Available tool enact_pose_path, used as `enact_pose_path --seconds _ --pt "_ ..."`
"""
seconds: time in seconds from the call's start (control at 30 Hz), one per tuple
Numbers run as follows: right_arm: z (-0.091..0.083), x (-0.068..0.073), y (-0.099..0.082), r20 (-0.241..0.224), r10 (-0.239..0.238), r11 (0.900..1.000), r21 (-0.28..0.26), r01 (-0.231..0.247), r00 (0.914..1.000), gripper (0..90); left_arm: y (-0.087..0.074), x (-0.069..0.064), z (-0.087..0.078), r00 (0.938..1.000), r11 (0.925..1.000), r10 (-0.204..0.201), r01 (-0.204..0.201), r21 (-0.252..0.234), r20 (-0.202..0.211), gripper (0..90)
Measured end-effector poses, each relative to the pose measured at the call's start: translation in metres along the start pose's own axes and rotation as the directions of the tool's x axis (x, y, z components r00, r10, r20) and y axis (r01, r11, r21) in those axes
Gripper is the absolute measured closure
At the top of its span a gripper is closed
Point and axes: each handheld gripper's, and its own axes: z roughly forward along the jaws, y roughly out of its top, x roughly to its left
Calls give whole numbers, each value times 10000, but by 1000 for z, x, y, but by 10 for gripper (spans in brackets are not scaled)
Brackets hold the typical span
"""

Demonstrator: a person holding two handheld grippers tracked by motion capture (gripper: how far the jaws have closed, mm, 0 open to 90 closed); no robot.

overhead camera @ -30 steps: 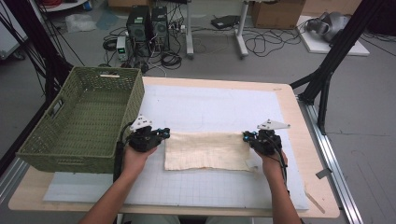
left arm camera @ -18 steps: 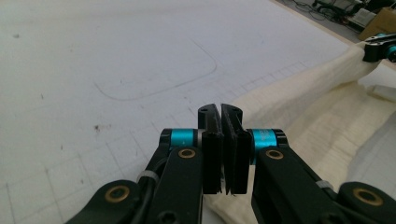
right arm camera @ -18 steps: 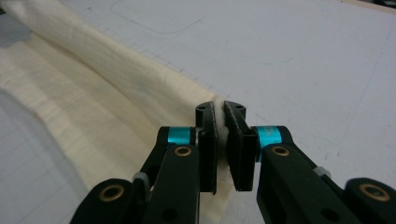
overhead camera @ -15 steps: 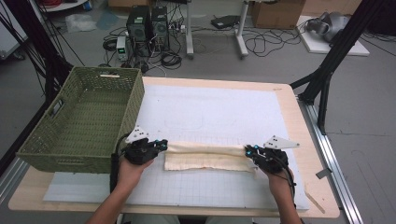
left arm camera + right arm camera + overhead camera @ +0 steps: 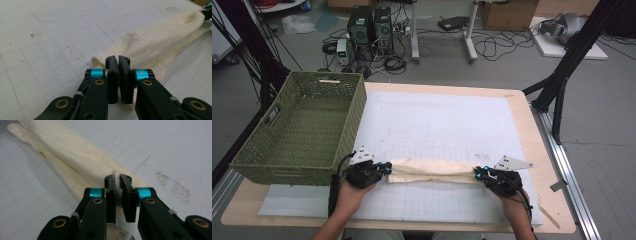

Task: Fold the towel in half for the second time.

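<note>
Cream towel [image 5: 432, 171] folded lengthwise at near edge of surface [image 5: 437, 120]; left hand-held gripper [image 5: 385, 168] and right hand-held gripper [image 5: 478, 172] each clamp an end. Thin pinch: uneven pull could slip a corner, skewing the fold.

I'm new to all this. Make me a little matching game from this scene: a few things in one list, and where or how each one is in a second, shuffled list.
Things:
1. cream cloth
2. green basket
3. left gripper
4. right gripper

Places or states:
A. clamped on the cloth's end at the right of the high view
B. stretched in a folded band between the two grippers
C. standing at the table's left edge
D. clamped on the cloth's end nearest the basket

Pairs: 1-B, 2-C, 3-D, 4-A
</note>
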Motion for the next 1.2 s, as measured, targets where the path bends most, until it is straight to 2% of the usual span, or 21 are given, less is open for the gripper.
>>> enact_pose_path --seconds 0.13,0.17,0.27,0.37,0.53,0.63,0.7,0.73,0.83,0.93,1.0,1.1,1.13,1.2 --pt "1 4 -2 47 -334 9990 304 333 9994 835 -4 -5 -5 9999 9999 39 -37 102 -151 819" --pt "1 5 -2 64 -403 9984 396 400 9992 834 -3 -6 -5 9998 9999 43 -41 98 -192 776" --pt "0 4 -2 68 -402 9983 424 399 9992 834 2 -5 -7 9988 9996 -257 251 -148 -413 569" --pt "0 2 -3 -11 -391 9980 503 391 9992 831 10 -2 -10 9982 9977 -470 450 -514 -379 509" --pt "0 3 -4 -24 -426 9973 591 427 9991 828 25 2 -12 9971 9908 -749 756 -1124 104 518" --pt "1 2 -4 -21 -464 9970 615 465 9989 826 33 2 -8 9972 9898 -666 702 -1243 328 576" --pt "1 2 -4 15 -499 9967 644 497 9988 823 32 -1 1 9974 9943 -468 517 -935 547 660" --pt "1 2 -4 32 -459 9968 655 456 9989 822 31 -3 7 9981 9970 -238 279 -723 574 708" --pt "-1 1 -4 42 -396 9972 643 392 9992 818 22 -10 20 9981 9999 88 -79 -154 614 790" --pt "-2 0 -4 72 -298 9979 584 293 9995 809 13 -13 27 9981 9987 352 -370 356 503 800" --pt "-4 -2 -4 118 -238 9984 519 231 9996 777 9 -14 29 9984 9977 409 -430 522 394 799" --pt "-12 -6 0 420 111 9999 27 -112 9991 656 6 -16 31 9978 9954 605 -624 725 289 792" --pt "-17 -7 4 555 382 9986 -379 -361 9977 614 5 -17 31 9974 9948 674 -692 746 264 790" --pt "-29 -9 13 754 935 9879 -1306 -832 9928 561 5 -19 31 9959 9927 885 -898 802 192 785"
